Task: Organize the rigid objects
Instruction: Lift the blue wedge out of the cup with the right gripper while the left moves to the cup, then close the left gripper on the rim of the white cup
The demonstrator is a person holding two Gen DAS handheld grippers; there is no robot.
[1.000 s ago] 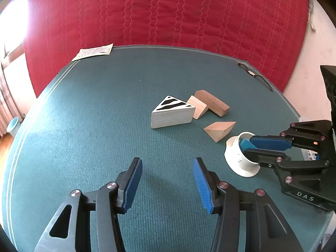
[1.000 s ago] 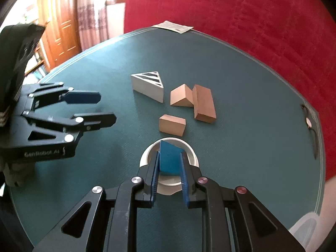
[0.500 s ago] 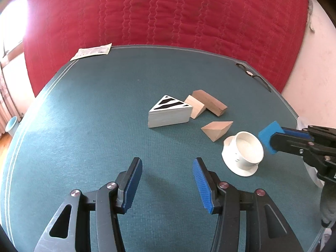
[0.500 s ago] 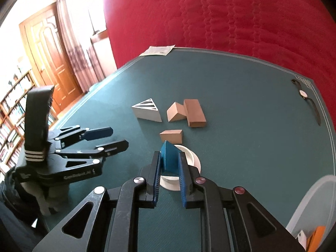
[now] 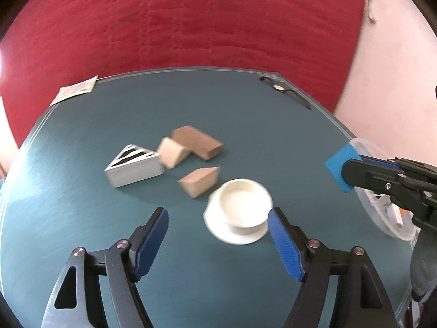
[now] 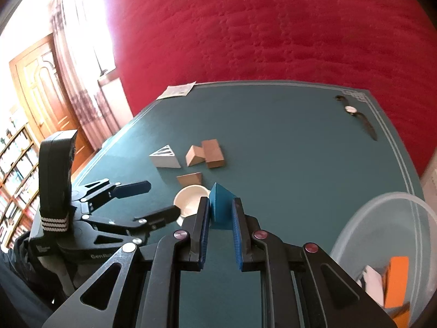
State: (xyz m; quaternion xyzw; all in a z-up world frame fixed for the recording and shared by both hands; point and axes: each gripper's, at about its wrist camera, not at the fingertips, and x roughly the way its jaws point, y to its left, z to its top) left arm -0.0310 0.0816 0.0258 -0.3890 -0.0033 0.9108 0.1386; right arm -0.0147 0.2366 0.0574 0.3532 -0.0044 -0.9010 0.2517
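Blue wedge block [image 6: 220, 203] sits clamped in the right tool [image 6: 221, 213], raised above the green surface [image 6: 286, 150]; left tool [image 5: 218, 242] gapes wide, white cup [image 5: 241, 205] at its 1 o'clock.

Blue wedge block [image 6: 220, 203] upright, airborne, wooden blocks [image 6: 205, 154] clustered

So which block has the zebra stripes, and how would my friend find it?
Look at the green table, at the little cluster of blocks in its middle. The striped block sits at the cluster's end, beside a plain wooden wedge. It alone is white, a triangle with black stripes on top.
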